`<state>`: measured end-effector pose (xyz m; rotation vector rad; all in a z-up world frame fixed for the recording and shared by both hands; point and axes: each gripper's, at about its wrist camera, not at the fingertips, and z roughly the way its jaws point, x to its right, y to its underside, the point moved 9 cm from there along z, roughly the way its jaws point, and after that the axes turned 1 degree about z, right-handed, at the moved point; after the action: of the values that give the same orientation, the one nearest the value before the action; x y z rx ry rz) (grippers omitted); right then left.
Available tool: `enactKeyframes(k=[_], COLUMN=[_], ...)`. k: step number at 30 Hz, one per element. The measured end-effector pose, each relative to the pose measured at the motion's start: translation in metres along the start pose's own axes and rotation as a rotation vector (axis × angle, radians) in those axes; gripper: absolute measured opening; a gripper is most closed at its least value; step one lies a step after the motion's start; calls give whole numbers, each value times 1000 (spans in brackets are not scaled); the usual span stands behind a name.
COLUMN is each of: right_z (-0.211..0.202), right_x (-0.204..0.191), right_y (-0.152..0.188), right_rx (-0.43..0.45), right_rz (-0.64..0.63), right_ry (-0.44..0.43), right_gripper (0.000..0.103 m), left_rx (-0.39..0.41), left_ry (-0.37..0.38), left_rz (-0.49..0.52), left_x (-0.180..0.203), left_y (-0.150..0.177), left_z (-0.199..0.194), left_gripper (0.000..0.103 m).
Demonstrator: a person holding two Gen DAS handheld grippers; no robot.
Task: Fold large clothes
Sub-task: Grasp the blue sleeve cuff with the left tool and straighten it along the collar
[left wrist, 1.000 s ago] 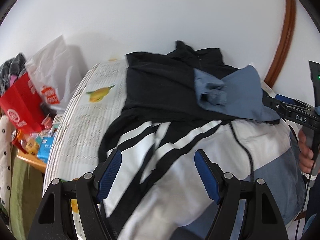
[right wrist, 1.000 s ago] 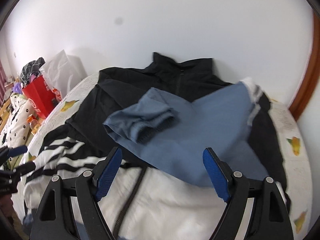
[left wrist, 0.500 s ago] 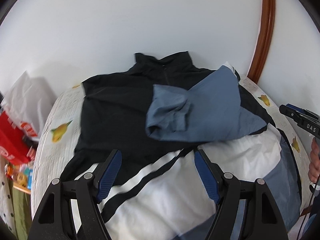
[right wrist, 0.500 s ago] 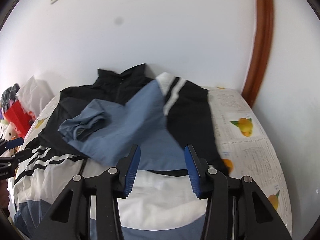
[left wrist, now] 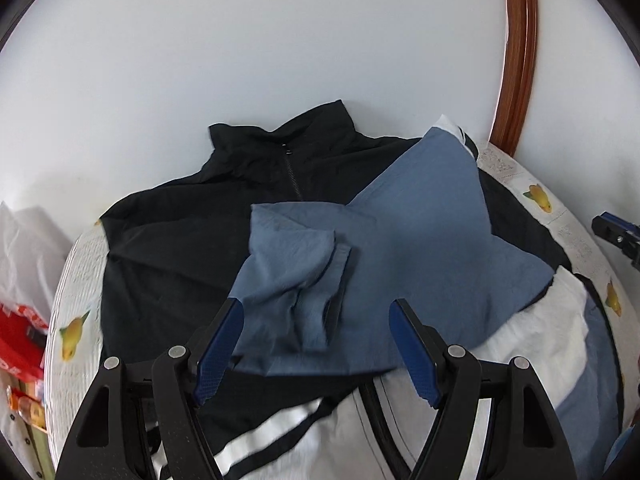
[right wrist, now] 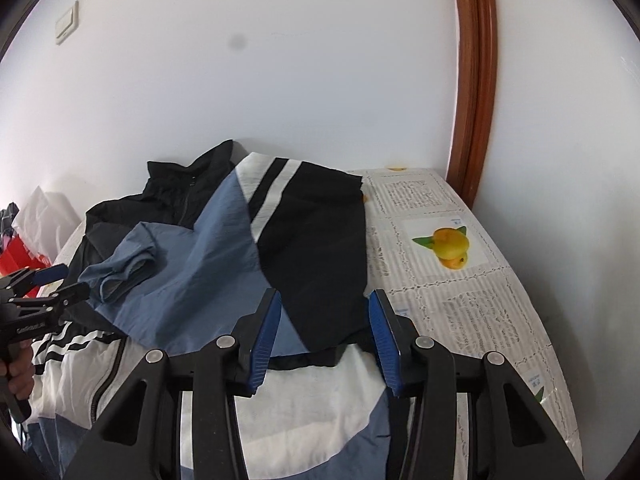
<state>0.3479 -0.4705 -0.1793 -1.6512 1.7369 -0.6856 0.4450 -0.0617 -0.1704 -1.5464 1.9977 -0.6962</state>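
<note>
**On the table: jacket spread out, both tongs released**

Across the table with its fruit-print cloth lies the jacket, collar at twelve o'clock against the wall, blue sleeve folded over the black chest with its cuff bunched at centre. Left tongs hover wide apart above that cuff, gripping nothing. Right tongs stand narrower, pads either side of the black sleeve panel at the jacket's three o'clock edge, not pressing it. Over at nine o'clock, a red bag and a white plastic bag; contents too unclear to call.
</note>
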Motion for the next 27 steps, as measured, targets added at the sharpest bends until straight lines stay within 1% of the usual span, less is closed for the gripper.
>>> enactKeyframes(k=[2, 4, 6, 8, 10, 15, 16, 17, 18, 19, 20, 22, 24, 27], right_z=[5, 8, 12, 14, 16, 20, 20, 19, 19, 19, 19, 19, 19, 20], right_x=[5, 7, 9, 10, 10, 6, 5, 3, 1, 0, -3, -9, -16, -30], right_y=[1, 2, 3, 4, 6, 9, 9, 10, 11, 12, 13, 13, 13, 7], right_rx=[-4, -7, -12, -15, -21, -29, -28, -27, -27, -29, -32, -38, -42, -42], right_rz=[13, 18, 21, 19, 15, 5, 2, -1, -4, -8, -11, -26, -41, -68], right_ry=[0, -2, -1, 0, 1, -7, -7, -4, -3, -8, -12, -14, -17, -32], right_gripper=[45, 45, 45, 45, 45, 45, 45, 45, 45, 45, 45, 45, 45, 45], left_rx=[-11, -26, -43, -62, -92, -121, -123, -123, -123, -121, -121, -115, -93, -49], left_ry=[2, 12, 6, 7, -4, -14, -18, -27, -34, -46, -43, -32, -31, -49], left_rz=[10, 12, 13, 16, 12, 1, -4, -8, -7, -3, -5, -30, -55, -93], left_x=[3, 5, 5, 4, 0, -9, -11, -13, -14, -16, -19, -25, -35, -55], left_y=[-1, 0, 4, 8, 15, 24, 25, 25, 25, 25, 24, 22, 17, 11], left_z=[12, 21, 33, 43, 54, 68, 69, 70, 70, 68, 67, 63, 52, 32], left_gripper=[69, 67, 64, 59, 59, 56, 51, 42, 35, 25, 18, 12, 11, 10])
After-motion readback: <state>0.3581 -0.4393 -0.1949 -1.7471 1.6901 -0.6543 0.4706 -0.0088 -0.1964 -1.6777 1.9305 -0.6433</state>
